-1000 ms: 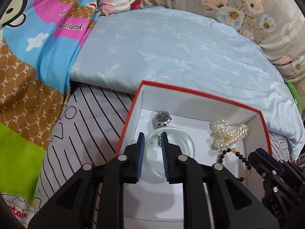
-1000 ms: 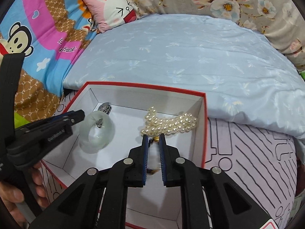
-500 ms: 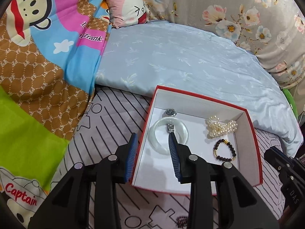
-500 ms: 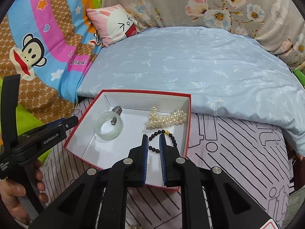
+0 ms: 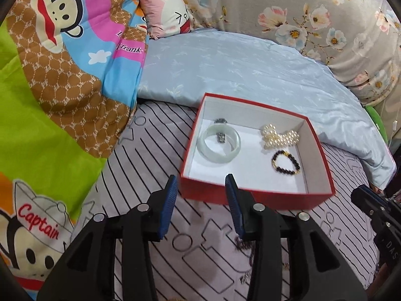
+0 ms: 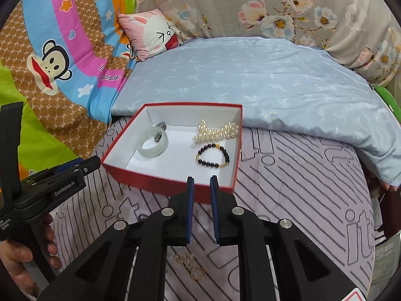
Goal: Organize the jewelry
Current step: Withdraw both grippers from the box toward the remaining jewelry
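Note:
A red box [image 5: 250, 197] [image 6: 170, 184] with a white inside sits on the striped bedsheet. It holds a pale jade bangle [image 5: 218, 146] [image 6: 152, 142] lying over a watch [image 5: 220, 121], a pearl necklace [image 5: 279, 136] [image 6: 216, 131] and a dark bead bracelet [image 5: 285, 161] [image 6: 213, 155]. My left gripper [image 5: 201, 183] is open and empty, just in front of the box's near left corner. My right gripper [image 6: 201, 180] is slightly open and empty, at the box's near wall. A dark chain [image 5: 244, 244] and gold rings [image 6: 191, 263] lie on the sheet below the grippers.
A light blue quilt [image 6: 250, 80] lies behind the box. A cartoon monkey blanket [image 5: 62, 75] covers the left. A pink rabbit pillow [image 6: 153, 31] and floral bedding [image 6: 288, 10] are at the back. The striped sheet [image 6: 300, 188] extends to the right.
Both grippers pulled back out of the box and rose. The left gripper opened wider, leaving the bangle inside. The right gripper left the bead bracelet in the box.

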Available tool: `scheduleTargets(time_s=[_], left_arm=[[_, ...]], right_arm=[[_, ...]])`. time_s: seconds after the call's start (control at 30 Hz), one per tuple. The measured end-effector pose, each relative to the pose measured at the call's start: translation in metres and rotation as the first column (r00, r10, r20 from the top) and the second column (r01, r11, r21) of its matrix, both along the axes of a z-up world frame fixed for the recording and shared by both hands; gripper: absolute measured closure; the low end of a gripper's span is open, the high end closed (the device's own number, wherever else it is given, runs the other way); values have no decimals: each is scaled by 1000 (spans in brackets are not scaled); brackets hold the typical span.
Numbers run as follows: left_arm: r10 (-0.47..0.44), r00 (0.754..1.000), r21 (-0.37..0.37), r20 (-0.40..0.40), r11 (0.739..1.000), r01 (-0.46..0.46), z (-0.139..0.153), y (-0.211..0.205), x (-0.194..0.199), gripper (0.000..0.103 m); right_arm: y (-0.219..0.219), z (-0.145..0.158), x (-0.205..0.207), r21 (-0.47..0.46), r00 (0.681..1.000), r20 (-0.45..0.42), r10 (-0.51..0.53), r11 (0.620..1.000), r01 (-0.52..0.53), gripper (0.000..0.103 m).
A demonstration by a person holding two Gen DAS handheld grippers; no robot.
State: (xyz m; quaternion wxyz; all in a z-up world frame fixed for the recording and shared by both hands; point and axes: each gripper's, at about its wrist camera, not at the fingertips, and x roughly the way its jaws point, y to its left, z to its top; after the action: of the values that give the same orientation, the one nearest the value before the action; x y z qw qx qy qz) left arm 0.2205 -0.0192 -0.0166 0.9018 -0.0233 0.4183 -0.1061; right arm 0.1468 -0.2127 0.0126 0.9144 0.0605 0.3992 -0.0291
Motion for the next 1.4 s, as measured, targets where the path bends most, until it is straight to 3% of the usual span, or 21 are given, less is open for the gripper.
scheduleTargets(time_s=[0.07,0.17,0.3,0.43,0.5,0.83,1.1,1.27,1.4], left_arm=[[-9,1000,6,-7,1000,9,-2,1,-12,65],[-17,1000,2,-21,1000,17,-6,3,-27,57],[-25,999,14,-31,1000,26,-11,8,-45,51],[-19,999,23,-36,1000,20,-16,13,-65,32],[-25,999,43,-35,999,27,-20,16,-77,30],[-1,993,48,-122,999,7,-53,44,-125,28],[35,989,83,-147,996,-22,-69,60,-133,28],[28,985,84,-170,996,-14,-82,63,-128,44],[21,985,81,-170,997,-7,-87,62,-127,51]], right_arm=[[1,-3,-10,0,1000,-9,-4,1000,4,87],[3,-9,-27,-1,1000,-13,-12,1000,12,71],[6,-17,-45,-8,999,-29,-16,1000,16,59],[8,-21,-63,-4,999,-22,-38,999,38,43],[9,-25,-73,7,999,-26,-43,999,43,39],[20,-46,-115,36,996,-83,-36,999,39,38],[28,-55,-132,43,994,-105,-27,999,32,38],[32,-56,-133,41,994,-109,-11,999,16,38],[37,-56,-132,36,994,-113,2,999,2,38]])
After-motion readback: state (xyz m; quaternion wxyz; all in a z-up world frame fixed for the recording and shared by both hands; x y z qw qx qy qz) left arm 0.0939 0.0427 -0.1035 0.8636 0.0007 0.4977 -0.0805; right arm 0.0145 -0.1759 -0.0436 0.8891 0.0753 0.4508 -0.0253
